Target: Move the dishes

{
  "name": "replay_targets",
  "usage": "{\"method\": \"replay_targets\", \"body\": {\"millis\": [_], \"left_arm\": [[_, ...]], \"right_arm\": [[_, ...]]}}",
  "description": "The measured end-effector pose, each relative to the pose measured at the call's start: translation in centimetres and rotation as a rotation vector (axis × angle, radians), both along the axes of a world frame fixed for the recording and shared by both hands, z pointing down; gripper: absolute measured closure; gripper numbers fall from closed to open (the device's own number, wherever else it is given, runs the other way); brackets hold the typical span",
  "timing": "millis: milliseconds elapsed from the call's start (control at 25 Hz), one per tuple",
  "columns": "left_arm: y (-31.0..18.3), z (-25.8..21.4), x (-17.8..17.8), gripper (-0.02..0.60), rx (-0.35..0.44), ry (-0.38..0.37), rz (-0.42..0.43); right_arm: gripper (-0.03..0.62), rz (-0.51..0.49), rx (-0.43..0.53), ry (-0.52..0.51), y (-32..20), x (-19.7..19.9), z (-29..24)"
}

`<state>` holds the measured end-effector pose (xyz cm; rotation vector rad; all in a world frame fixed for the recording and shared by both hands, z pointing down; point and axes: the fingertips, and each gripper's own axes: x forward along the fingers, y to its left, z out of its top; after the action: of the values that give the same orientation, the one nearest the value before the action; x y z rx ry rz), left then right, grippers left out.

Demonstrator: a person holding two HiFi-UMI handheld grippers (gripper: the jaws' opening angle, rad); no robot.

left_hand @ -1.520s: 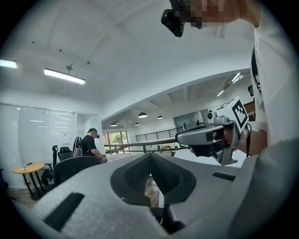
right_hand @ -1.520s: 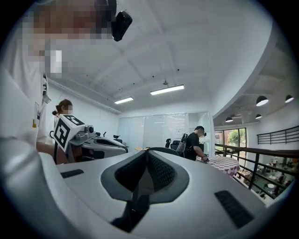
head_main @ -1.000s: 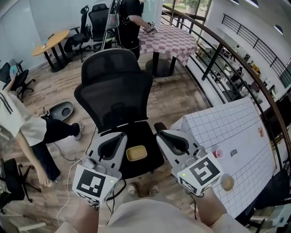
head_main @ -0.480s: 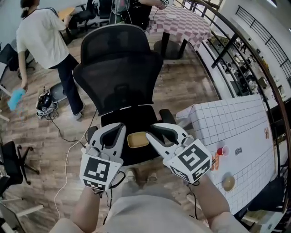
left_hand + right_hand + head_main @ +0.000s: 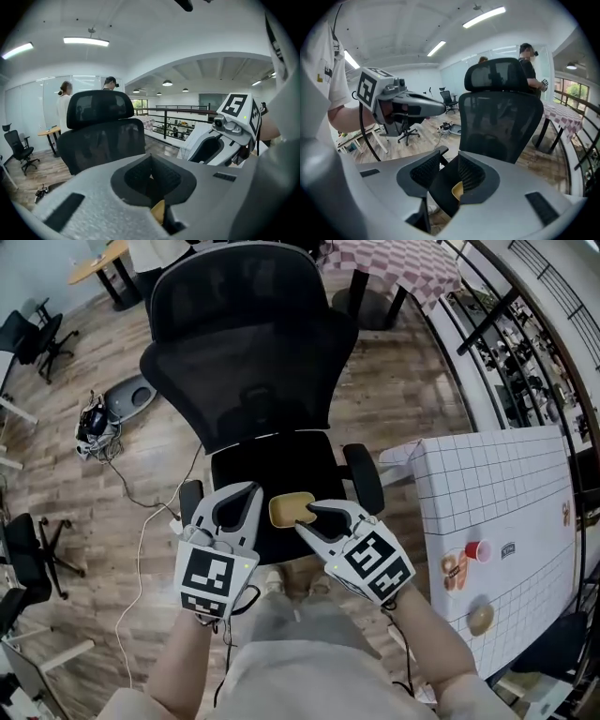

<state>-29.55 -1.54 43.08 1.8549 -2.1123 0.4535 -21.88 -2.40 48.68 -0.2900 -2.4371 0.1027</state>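
Observation:
A small yellow dish [image 5: 286, 509] lies on the seat of a black office chair [image 5: 246, 362], near the seat's front edge. My right gripper [image 5: 305, 517] hangs at the dish's right edge, open. Its jaws have just been opening, and nothing sits between the pads. Through their gap in the right gripper view [image 5: 449, 176] I see the seat and the dish's rim [image 5: 457, 190]. My left gripper [image 5: 246, 493] is just left of the dish, shut and empty. In the left gripper view [image 5: 151, 176] a sliver of the dish [image 5: 158, 211] shows below the pads.
A white gridded table [image 5: 511, 493] stands at the right, with a red cup [image 5: 479, 550] and a round tan item [image 5: 481, 619] on it. A checkered table [image 5: 403, 259] is behind the chair. Cables [image 5: 98, 423] lie on the wooden floor at left.
Both grippers have come down toward the chair seat and closer to the dish. The right jaws went from shut to open. The person at the left has left the view.

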Motion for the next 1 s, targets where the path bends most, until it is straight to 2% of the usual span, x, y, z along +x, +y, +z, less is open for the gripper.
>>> {"method": "replay_targets", "body": {"millis": [160,440,760,1000], "left_arm": [[0.2,4.6,-0.9,0.568,-0.067,0.033,-0.006],[1.0,12.4,-1.4,0.568,-0.173,0.083,0.005],[1.4,22.1,-1.7,0.568,-0.247,0.169,0.003],[2.1,28.8,-1.5,0.568,-0.3,0.197,0.02]], "right_arm": [[0.484,-0.025,-0.041,0.074,0.5,-0.3,4.6],[0.474,-0.073,-0.045,0.2,1.6,-0.6,13.3],[0.464,-0.129,-0.002,0.309,2.5,-0.6,22.8],[0.462,-0.15,0.008,0.362,3.7,-0.7,29.7]]}}
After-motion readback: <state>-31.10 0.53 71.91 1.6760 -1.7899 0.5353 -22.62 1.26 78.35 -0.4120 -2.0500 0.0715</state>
